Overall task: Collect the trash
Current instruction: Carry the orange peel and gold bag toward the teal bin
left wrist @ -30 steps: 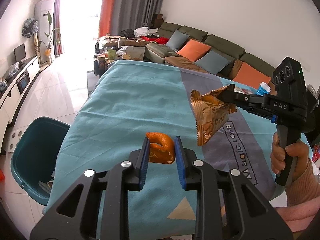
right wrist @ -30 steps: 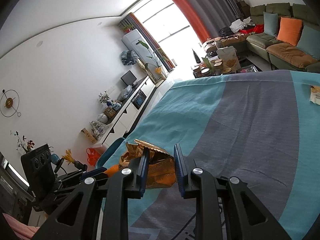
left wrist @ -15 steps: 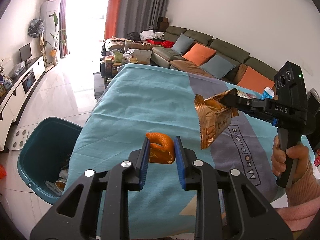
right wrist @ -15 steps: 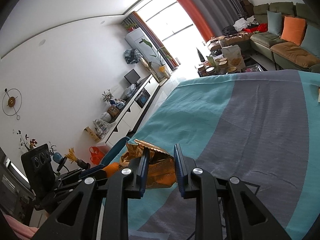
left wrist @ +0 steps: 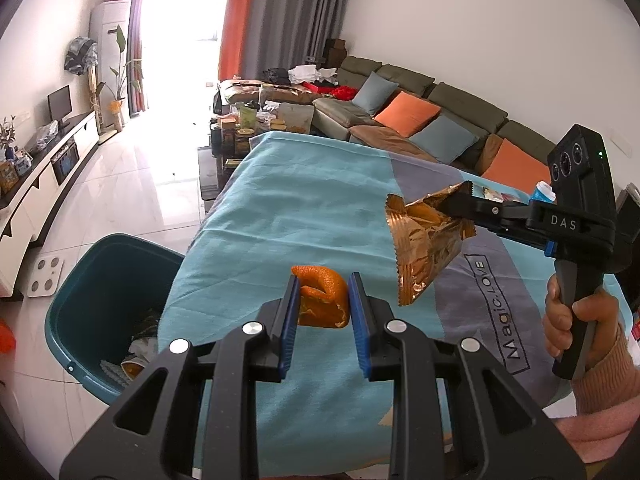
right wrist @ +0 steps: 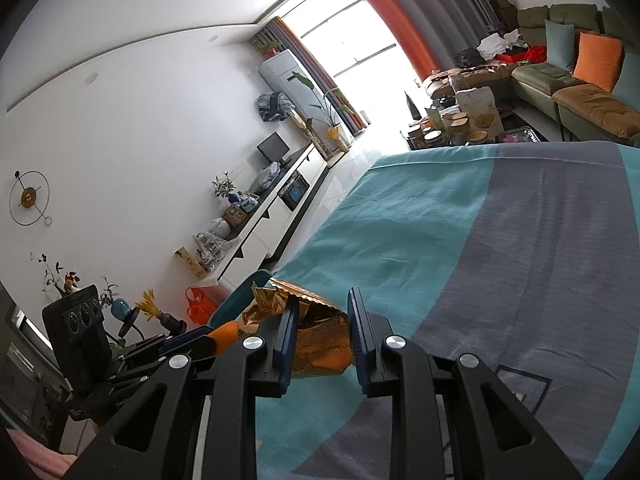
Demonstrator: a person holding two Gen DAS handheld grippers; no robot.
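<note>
My left gripper [left wrist: 322,282] is shut on a piece of orange peel [left wrist: 322,300], held above the table's teal and grey cloth [left wrist: 304,208]. My right gripper [right wrist: 322,300] is shut on a crumpled gold snack bag [right wrist: 316,334]. In the left wrist view that bag [left wrist: 424,248] hangs from the right gripper [left wrist: 460,198] to the right of the peel. A teal bin [left wrist: 100,280] stands on the floor at the table's left edge, with trash inside. In the right wrist view the left gripper's fingers [right wrist: 192,342] and the peel [right wrist: 226,332] show at lower left.
A person's hand [left wrist: 576,320] in a pink sleeve grips the right handle. A green sofa [left wrist: 420,104] with orange and blue cushions runs behind the table. A cluttered low table [left wrist: 248,128] stands beyond the far end. A white TV cabinet [left wrist: 44,168] lines the left wall.
Both views have swung left: the teal bin shows more fully and closer to centre in the left wrist view. Both grippers keep their hold.
</note>
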